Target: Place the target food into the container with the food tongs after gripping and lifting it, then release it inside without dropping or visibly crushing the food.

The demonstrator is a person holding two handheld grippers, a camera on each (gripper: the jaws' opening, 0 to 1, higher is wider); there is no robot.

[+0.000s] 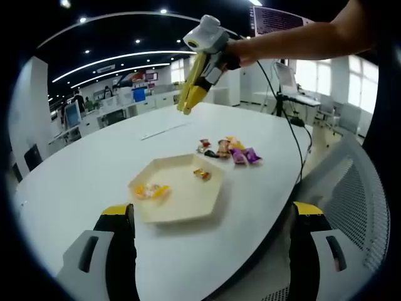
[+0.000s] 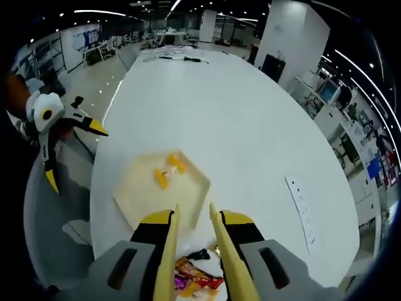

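The left gripper [image 2: 53, 147] waits off the table edge, jaws wide apart and empty. Ahead of it sits the hexagonal tray [image 1: 156, 210], a few pieces inside. The right gripper [image 2: 194, 241] hovers over the wrapped snacks [image 1: 229, 149], tongs nearly together, apparently gripping nothing, poised to pick.

1. A long white oval table [image 1: 94, 169] runs the length of an open-plan office; its top is glossy.
2. A pale hexagonal tray [image 1: 178, 210] sits near one end; wrapped sweets lie inside it.
3. A cluster of wrapped snacks [image 1: 229, 150] lies on the tabletop just beside the tray.
4. A flat white strip [image 2: 302, 210] lies near the table's edge.
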